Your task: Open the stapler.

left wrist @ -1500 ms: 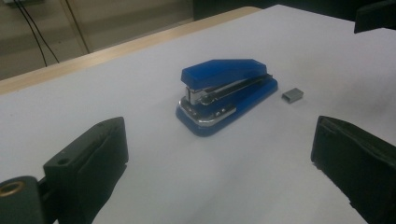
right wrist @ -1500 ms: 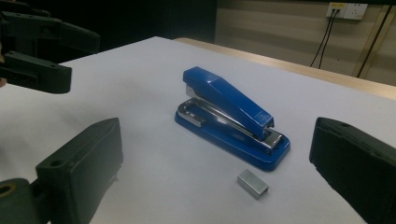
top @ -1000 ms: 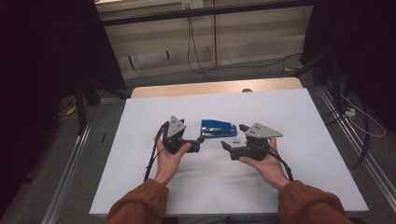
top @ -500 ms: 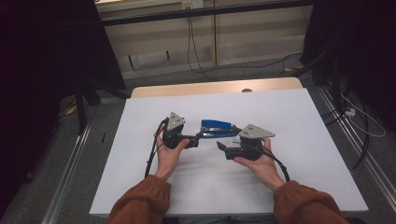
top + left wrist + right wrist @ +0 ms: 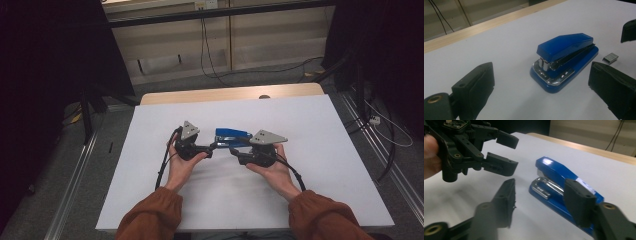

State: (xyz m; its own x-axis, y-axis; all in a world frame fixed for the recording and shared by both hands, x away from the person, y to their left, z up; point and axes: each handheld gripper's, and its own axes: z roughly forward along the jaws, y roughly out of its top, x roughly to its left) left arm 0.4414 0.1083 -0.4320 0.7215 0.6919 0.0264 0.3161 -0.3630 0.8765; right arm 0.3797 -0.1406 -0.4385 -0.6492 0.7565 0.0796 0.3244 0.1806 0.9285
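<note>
Fingers of both grippers (image 5: 214,147) (image 5: 235,153) stand spread, the right's just closing on nothing; blue plastic stapler (image 5: 564,60) seemingly ungrasped, gripping remains.

Both forearms in rust-orange sleeves came in from the near edge, palms up-ish, each hand cupping its gripper from below. Left hand (image 5: 181,167) held the left gripper (image 5: 214,146) low over the table, jaws pointing right, spread wide w/ nothing between the pads. Right hand (image 5: 270,170) held the right gripper (image 5: 234,154) pointing left, toward the other, tips near each other but apart. Right jaws had just been closing, approx. half-way, pads not pressing on anything.
</note>
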